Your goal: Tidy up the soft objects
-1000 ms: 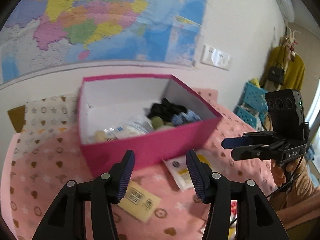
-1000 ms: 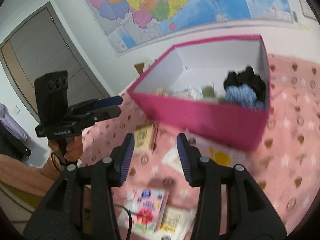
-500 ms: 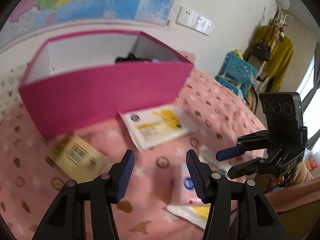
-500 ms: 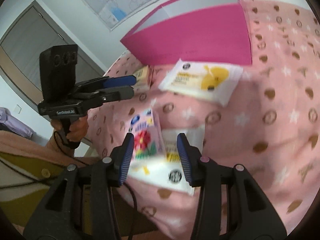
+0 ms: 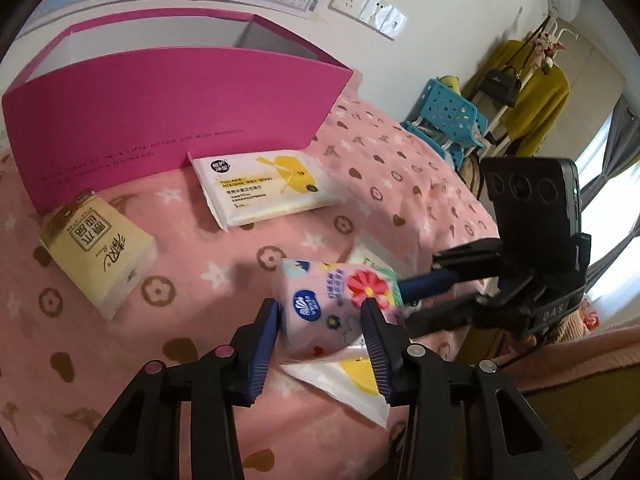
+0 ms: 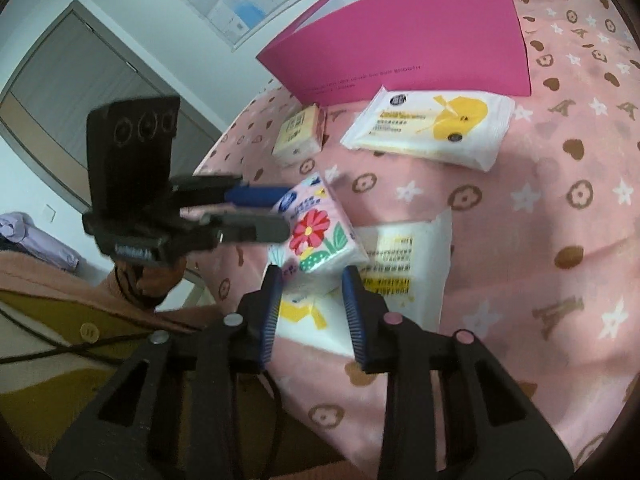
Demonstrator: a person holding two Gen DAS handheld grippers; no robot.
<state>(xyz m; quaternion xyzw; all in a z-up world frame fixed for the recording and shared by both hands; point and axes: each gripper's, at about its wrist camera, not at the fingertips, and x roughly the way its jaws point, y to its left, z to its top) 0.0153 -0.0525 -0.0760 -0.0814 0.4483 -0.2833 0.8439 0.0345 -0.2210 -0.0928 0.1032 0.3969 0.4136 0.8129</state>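
A pink tissue pack with a red flower [image 5: 328, 308] [image 6: 316, 236] lies on white wipe packs near the bed's front edge. My left gripper [image 5: 320, 336] is open, its fingers either side of the pack's near end. My right gripper [image 6: 310, 300] is open at the pack's other end. I cannot tell whether either touches it. A white and yellow wipes pack [image 5: 264, 188] [image 6: 432, 128] and a beige tissue pack [image 5: 100, 248] [image 6: 298, 136] lie before the pink box [image 5: 172, 116] [image 6: 404, 48].
A pink patterned blanket [image 5: 200, 360] covers the bed. White wipe packs [image 6: 404, 276] lie under the flowered pack. A blue crate [image 5: 448, 116] and hung clothes [image 5: 536, 96] stand beyond the bed's right side. A door [image 6: 80, 92] is at the left.
Both grippers dropped from above the pink box toward the bed's front edge and closed in on the flowered tissue pack from opposite ends. Both stayed open.
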